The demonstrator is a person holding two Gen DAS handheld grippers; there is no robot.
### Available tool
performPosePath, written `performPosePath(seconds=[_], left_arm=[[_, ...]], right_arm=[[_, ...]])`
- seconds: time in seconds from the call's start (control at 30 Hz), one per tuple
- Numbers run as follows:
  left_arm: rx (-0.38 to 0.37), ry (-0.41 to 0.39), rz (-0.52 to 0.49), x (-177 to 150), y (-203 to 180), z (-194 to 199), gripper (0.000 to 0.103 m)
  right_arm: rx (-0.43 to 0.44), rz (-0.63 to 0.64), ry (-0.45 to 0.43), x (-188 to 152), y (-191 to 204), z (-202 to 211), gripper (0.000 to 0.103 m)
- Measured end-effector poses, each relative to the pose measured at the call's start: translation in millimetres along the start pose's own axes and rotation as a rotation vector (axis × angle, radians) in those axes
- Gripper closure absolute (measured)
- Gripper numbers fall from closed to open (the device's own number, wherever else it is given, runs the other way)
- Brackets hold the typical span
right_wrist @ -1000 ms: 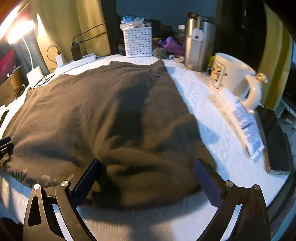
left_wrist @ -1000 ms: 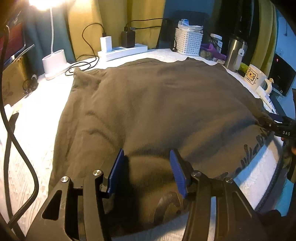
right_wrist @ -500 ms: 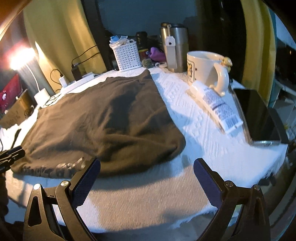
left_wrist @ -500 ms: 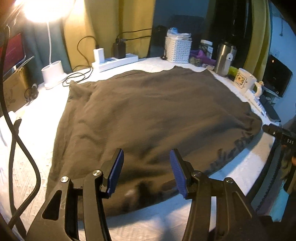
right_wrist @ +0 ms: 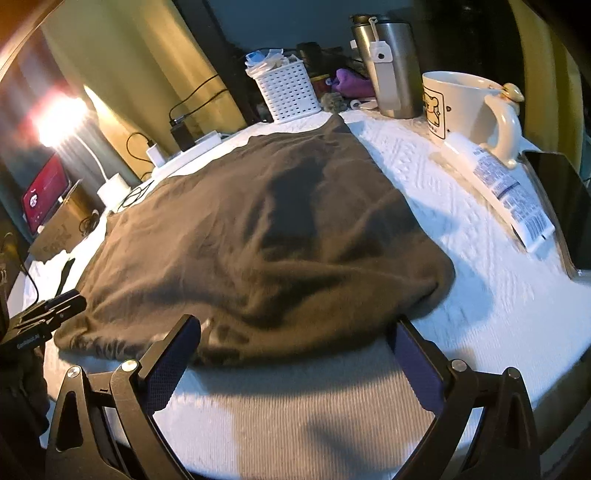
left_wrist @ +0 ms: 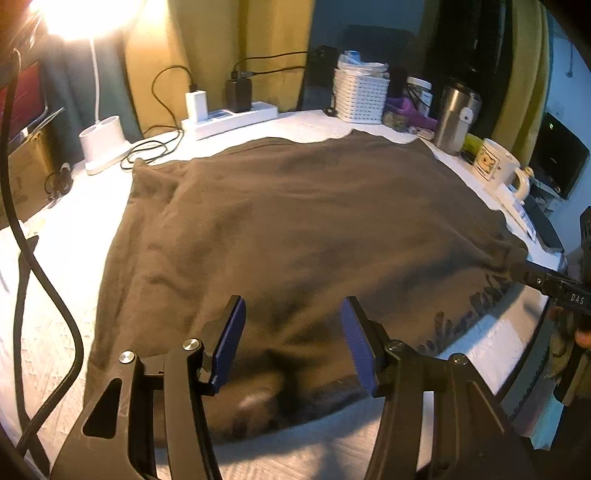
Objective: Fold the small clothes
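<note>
Dark garment (left_wrist: 295, 229), spread flat on white-covered surface (right_wrist: 480, 295), near hem toward both tools; left gripper (left_wrist: 291, 341) and right gripper (right_wrist: 295, 354) jaws apart, empty, poised above near edge; advised: pinch both near corners evenly, fold away squarely.

A lit lamp (left_wrist: 79, 16) is glaring far ahead and to the left of the left claw, throwing warm light over the white textured tabletop (left_wrist: 66, 221). Yellow curtains (left_wrist: 236, 40) are hanging straight ahead behind the tabletop's far edge, with a dark teal wall (left_wrist: 354, 18) showing between them. To the right claw's far left, a red screen (right_wrist: 44, 192) is glowing.
</note>
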State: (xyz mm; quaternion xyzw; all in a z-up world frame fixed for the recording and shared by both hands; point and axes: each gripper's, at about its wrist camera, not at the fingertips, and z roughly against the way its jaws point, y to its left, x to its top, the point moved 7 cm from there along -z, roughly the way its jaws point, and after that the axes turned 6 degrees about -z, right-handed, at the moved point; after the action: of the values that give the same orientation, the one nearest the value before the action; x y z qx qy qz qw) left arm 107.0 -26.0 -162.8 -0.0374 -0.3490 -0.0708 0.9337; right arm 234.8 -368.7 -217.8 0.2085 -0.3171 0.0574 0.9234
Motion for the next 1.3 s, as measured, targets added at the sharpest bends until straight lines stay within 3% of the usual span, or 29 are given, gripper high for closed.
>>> performPosePath(seconds=[0.4, 0.73, 0.9, 0.97, 1.1, 1.13, 1.17, 1.2, 1.3], left_arm=[[0.012, 0.024, 0.045, 9, 36, -15, 0.049], [0.061, 0.039, 0.112, 10, 98, -20, 0.049], [0.046, 0.038, 0.132, 9, 111, -24, 0.049], [0.034, 0.037, 0.132, 9, 114, -26, 0.049], [0.015, 0.036, 0.132, 9, 121, -29, 0.049], [0.012, 0.036, 0.135, 9, 122, -29, 0.049], [0.008, 0.036, 0.14, 8, 125, -30, 0.049], [0.005, 0.036, 0.144, 7, 127, -30, 0.049], [-0.002, 0.036, 0.157, 4, 133, -32, 0.049]], right_arm=[[-0.049, 0.006, -0.005, 31, 13, -32, 0.001], [-0.045, -0.038, -0.018, 59, 27, -58, 0.001], [-0.054, -0.036, -0.018, 67, 37, -71, 0.003], [-0.057, -0.025, -0.023, 72, 42, -77, 0.023], [-0.07, -0.011, -0.022, 78, 48, -86, 0.033], [-0.077, -0.006, -0.024, 78, 49, -87, 0.044], [-0.077, -0.008, -0.022, 79, 49, -88, 0.061], [-0.069, -0.015, -0.018, 79, 48, -90, 0.068], [-0.064, -0.019, -0.008, 80, 49, -91, 0.074]])
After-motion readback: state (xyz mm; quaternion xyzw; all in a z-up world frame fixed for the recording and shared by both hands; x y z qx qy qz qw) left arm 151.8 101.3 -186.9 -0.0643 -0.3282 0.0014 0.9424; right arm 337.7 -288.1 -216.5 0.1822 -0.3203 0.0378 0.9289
